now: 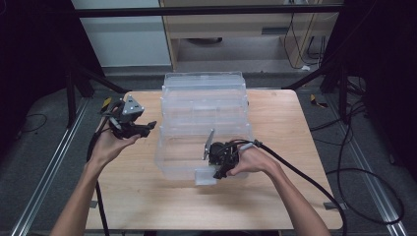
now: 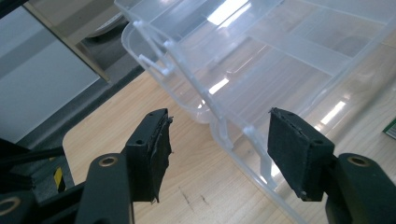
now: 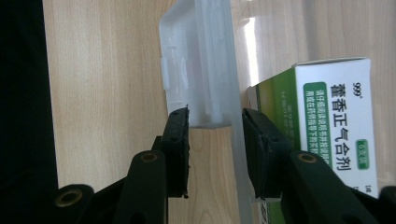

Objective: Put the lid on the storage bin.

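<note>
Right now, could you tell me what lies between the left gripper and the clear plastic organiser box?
Only bare wooden table: in the left gripper view, the open left gripper hangs short of the clear plastic organiser box, nothing between.

The surface (image 1: 147,196) is pale wood with a fine straight grain and a smooth, low-sheen finish, carrying a few small dark scratches just beside the organiser. The organiser (image 1: 204,110) is clear, glossy plastic, throwing back bright strips of light from its ribs; its front latch (image 3: 201,60) is the same plastic, slightly frosted. Behind the latch, the box (image 3: 334,121) is smooth printed card in white and green. The left claw (image 2: 224,154) and right claw (image 3: 217,149) are matt black plastic, their pads (image 2: 292,149) dull, rough-faced and frayed at the edges, with brass-coloured metal rivets.
</note>
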`<state>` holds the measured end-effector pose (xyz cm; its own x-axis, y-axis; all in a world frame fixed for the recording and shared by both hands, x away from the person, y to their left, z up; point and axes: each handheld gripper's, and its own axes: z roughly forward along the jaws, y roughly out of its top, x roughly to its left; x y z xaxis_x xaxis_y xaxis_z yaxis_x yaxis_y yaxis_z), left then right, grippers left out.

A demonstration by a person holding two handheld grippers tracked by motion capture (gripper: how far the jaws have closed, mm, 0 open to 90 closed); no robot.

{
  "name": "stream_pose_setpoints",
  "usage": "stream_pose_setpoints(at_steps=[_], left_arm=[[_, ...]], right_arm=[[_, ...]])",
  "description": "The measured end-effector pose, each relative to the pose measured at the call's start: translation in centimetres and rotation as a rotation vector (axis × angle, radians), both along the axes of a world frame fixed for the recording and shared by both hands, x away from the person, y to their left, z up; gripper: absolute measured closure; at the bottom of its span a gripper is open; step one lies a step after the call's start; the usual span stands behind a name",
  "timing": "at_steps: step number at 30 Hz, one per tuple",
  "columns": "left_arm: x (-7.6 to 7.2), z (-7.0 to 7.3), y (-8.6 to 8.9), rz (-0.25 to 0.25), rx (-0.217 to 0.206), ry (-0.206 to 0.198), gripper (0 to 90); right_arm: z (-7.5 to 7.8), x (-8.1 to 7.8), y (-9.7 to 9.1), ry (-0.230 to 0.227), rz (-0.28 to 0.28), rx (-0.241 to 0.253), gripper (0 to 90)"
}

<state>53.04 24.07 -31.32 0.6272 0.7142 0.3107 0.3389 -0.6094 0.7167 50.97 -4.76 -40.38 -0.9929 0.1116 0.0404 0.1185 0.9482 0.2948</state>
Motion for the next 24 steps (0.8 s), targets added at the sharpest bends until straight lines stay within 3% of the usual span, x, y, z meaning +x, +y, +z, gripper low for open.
stream_pose_setpoints(at_steps=[12, 24], left_arm=[[1.7, 1.2, -2.7, -0.100, 0.069, -0.020, 37.0], [3.2, 2.4, -4.7, -0.169, 0.167, 0.010, 35.9]], right_arm=[[0.0, 0.0, 0.0, -0.005, 0.008, 0.007, 63.4], [0.0, -0.1, -0.1, -0.006, 0.009, 0.008, 63.6]])
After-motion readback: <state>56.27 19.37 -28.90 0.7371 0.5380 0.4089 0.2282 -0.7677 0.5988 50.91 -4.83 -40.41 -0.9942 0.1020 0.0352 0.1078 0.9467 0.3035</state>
